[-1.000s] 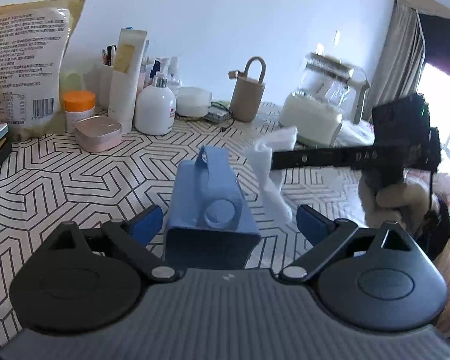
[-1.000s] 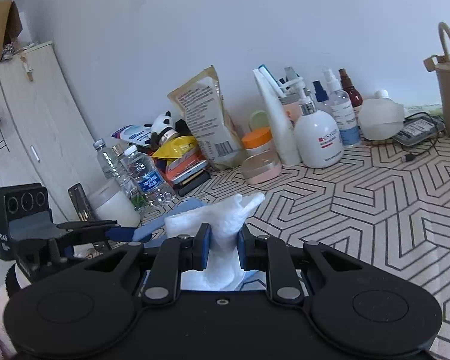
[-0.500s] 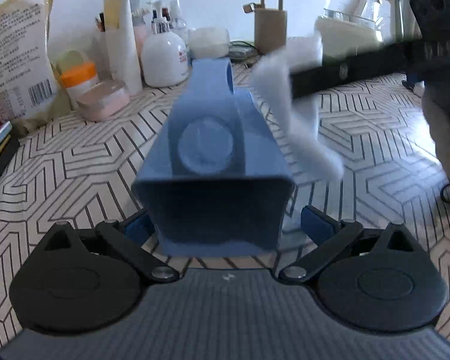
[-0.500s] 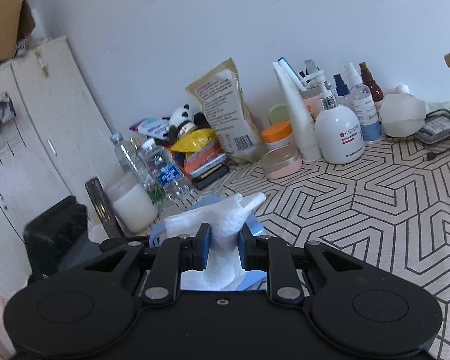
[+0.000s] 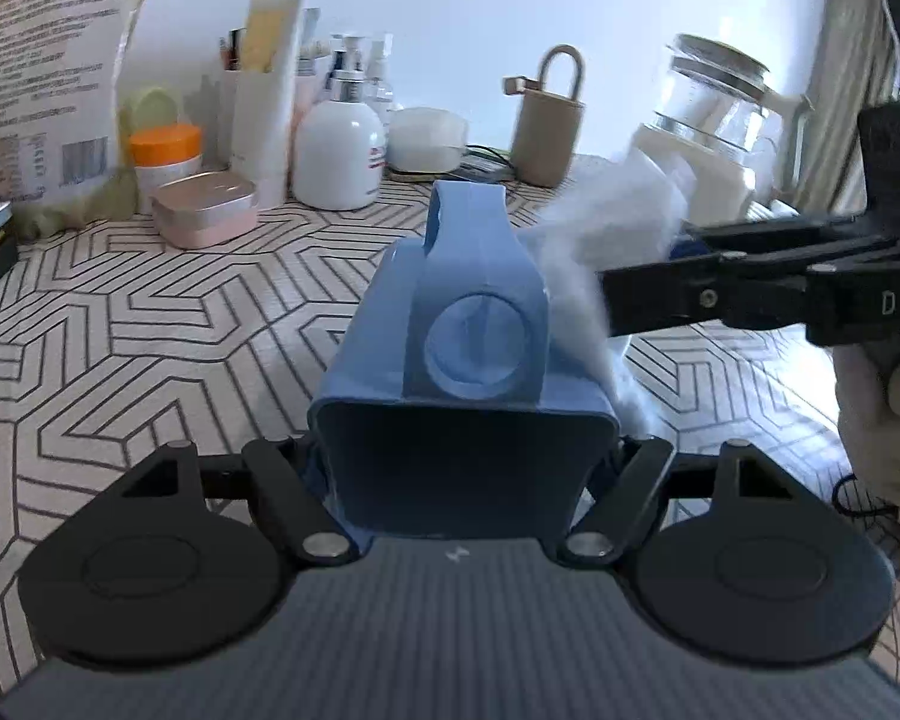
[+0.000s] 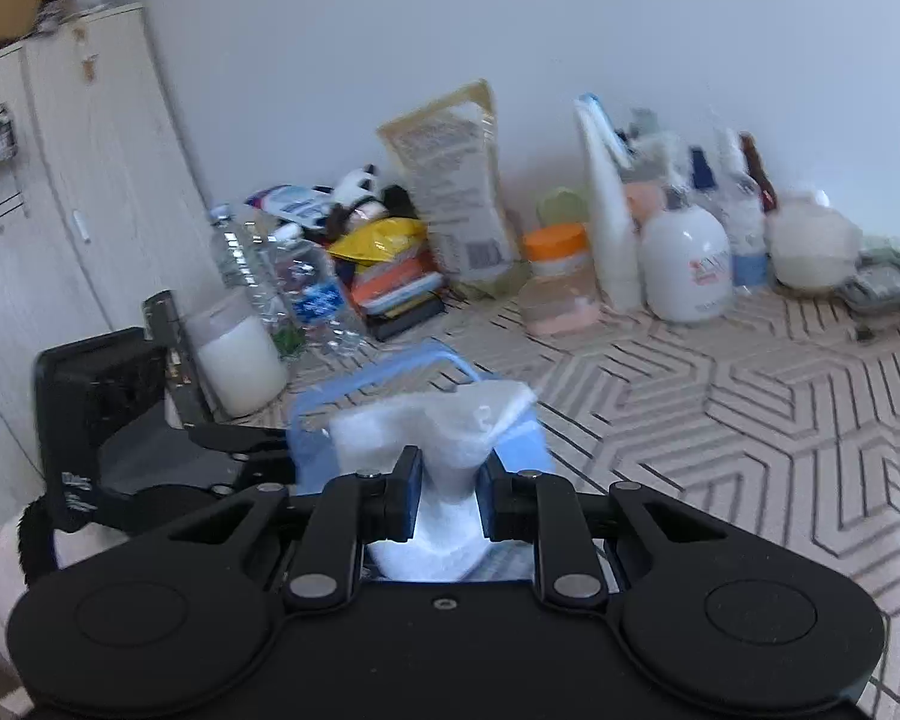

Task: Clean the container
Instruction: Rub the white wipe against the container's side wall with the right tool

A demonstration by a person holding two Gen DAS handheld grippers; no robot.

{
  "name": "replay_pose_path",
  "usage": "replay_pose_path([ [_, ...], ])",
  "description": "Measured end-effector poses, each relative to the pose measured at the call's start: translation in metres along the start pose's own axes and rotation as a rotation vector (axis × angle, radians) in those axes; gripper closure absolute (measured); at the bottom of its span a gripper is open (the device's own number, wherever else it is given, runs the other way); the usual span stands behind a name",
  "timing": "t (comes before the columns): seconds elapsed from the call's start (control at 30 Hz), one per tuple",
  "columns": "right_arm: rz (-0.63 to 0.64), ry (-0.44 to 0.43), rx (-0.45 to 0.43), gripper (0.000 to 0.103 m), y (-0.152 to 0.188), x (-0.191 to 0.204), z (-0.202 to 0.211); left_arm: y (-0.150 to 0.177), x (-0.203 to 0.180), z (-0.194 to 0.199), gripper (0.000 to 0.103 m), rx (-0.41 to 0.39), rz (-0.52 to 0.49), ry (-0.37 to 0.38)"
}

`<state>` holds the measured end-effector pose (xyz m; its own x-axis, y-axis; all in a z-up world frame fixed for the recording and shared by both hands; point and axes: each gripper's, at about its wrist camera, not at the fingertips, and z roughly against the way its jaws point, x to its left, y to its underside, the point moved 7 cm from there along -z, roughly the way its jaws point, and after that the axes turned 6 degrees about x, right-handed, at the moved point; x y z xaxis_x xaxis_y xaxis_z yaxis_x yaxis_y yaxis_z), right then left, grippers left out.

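The blue container (image 5: 462, 360), lying on the patterned table (image 5: 150, 324), is clamped by the left gripper (image 5: 462, 468), whose jaws have just been closing, while a white cloth (image 6: 444, 450) pinched in the right gripper (image 6: 447, 498) is apparently brought against its side for wiping.

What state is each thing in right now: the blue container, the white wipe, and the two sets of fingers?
Blue container: lying on its side, clamped at its near end.
White cloth: bunched, pinched, against the container's side.
Left gripper: fingers have just closed onto the container.
Right gripper: fingers shut on the cloth.
Orange-lidded jar: upright, lid on.
White pump bottle: upright.
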<state>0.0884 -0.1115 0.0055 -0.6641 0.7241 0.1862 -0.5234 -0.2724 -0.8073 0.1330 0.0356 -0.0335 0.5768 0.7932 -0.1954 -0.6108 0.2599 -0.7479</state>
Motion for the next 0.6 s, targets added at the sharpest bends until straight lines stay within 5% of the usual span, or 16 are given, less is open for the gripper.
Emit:
replay_pose_path([
  [0.23, 0.054, 0.041, -0.024, 0.077, 0.0, 0.006, 0.005, 0.003, -0.017, 0.009, 0.029, -0.039, -0.103, -0.008],
  [0.6, 0.049, 0.121, -0.035, 0.077, 0.002, -0.005, 0.008, 0.003, -0.019, 0.007, 0.029, -0.019, -0.113, -0.042],
])
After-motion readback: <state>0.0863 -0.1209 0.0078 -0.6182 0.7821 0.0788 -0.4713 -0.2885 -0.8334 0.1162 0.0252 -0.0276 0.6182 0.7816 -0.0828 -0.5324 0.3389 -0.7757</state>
